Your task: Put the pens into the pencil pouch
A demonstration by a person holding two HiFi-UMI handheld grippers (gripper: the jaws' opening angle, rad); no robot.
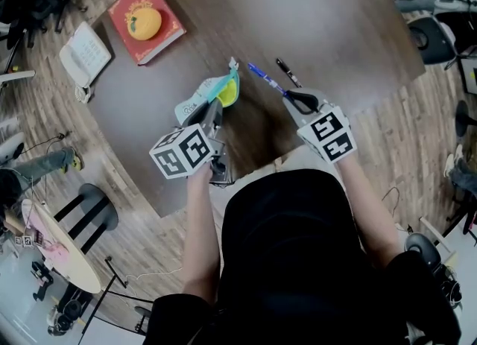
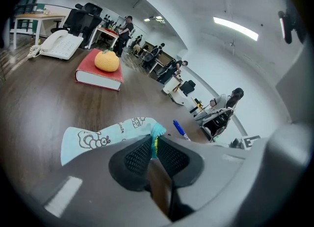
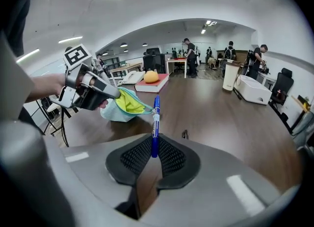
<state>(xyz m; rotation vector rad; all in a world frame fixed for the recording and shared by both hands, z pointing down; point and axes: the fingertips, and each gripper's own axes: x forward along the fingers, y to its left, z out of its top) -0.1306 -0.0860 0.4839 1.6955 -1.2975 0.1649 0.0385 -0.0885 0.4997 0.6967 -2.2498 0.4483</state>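
Note:
A light-blue pencil pouch with a yellow lining is held up off the brown table, its mouth open toward the right. My left gripper is shut on the pouch's rim. My right gripper is shut on a blue pen, whose far end points at the pouch mouth. In the right gripper view the blue pen stands up from between the pads, its tip beside the pouch opening. A black pen lies on the table beyond my right gripper.
A red book with an orange fruit on it lies at the table's far left, beside a white telephone. Office chairs stand round the table. People and desks fill the room behind, seen in both gripper views.

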